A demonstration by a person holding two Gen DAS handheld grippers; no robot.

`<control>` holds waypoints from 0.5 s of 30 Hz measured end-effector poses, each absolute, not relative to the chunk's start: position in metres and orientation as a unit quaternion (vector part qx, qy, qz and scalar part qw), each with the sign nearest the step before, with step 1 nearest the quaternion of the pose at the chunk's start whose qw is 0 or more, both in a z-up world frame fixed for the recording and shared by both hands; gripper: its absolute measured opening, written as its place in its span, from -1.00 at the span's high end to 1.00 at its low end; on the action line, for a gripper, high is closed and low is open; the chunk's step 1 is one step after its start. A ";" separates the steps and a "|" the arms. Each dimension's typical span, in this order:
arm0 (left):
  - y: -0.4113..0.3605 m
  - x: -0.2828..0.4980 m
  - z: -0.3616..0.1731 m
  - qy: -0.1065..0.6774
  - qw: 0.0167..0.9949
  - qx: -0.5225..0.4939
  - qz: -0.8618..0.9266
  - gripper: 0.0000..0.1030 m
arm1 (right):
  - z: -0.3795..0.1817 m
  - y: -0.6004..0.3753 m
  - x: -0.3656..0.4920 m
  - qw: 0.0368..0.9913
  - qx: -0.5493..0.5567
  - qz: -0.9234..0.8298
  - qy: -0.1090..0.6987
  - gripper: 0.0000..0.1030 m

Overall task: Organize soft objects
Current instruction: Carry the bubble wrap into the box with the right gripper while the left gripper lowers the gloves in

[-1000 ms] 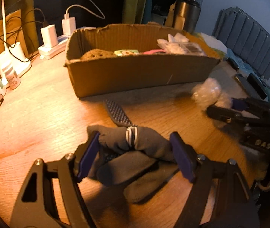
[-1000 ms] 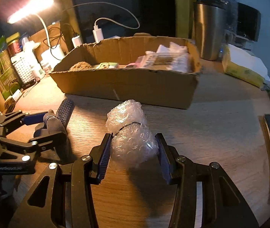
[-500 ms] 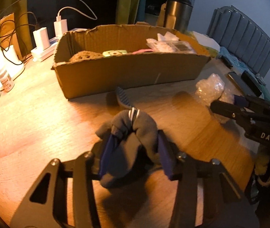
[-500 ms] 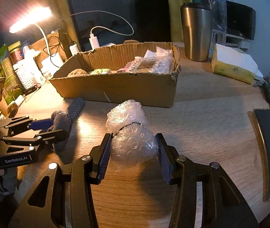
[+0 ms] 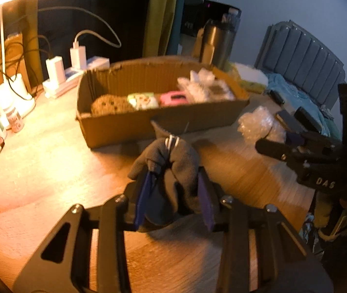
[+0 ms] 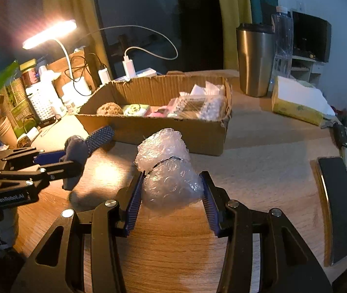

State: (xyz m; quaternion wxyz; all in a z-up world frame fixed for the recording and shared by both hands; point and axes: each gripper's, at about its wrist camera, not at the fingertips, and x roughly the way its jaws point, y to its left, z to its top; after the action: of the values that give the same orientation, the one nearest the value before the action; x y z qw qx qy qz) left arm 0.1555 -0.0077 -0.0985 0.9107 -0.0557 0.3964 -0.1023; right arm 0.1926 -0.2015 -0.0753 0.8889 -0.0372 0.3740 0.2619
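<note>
Left hand-held gripper (image 5: 173, 201): clamps dark glove (image 5: 171, 166) off the bench. Right hand-held gripper (image 6: 172, 196): clamps bubble-wrap wad (image 6: 168, 168). Cardboard box (image 6: 168, 131): straight ahead of both, long axis crosswise; right nearer.

Left claw (image 5: 173, 199) and right claw (image 6: 171, 202) both clamped, loaded

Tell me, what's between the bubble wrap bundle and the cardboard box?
In the right wrist view, only bare wooden table lies between the clear bubble wrap bundle and the brown cardboard box.
</note>
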 end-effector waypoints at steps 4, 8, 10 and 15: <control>-0.005 0.153 -0.086 0.382 0.917 -0.058 -0.102 0.26 | -0.068 -0.201 0.190 0.891 -0.041 0.264 0.367 0.05; 0.000 0.154 -0.075 0.370 0.922 -0.060 -0.100 0.26 | -0.060 -0.199 0.190 0.892 -0.044 0.269 0.361 0.05; 0.002 0.154 -0.068 0.363 0.924 -0.059 -0.100 0.26 | -0.056 -0.197 0.191 0.893 -0.044 0.270 0.358 0.05; 0.003 0.155 -0.051 0.343 0.932 -0.059 -0.104 0.26 | -0.044 -0.188 0.193 0.894 -0.047 0.280 0.346 0.05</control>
State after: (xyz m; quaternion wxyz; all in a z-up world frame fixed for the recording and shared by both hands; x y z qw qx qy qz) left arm 0.1547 0.0033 -0.0507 0.9317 -0.0593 0.3428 -0.1039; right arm 0.1934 -0.1884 -0.0441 0.8942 -0.0470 0.3459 0.2803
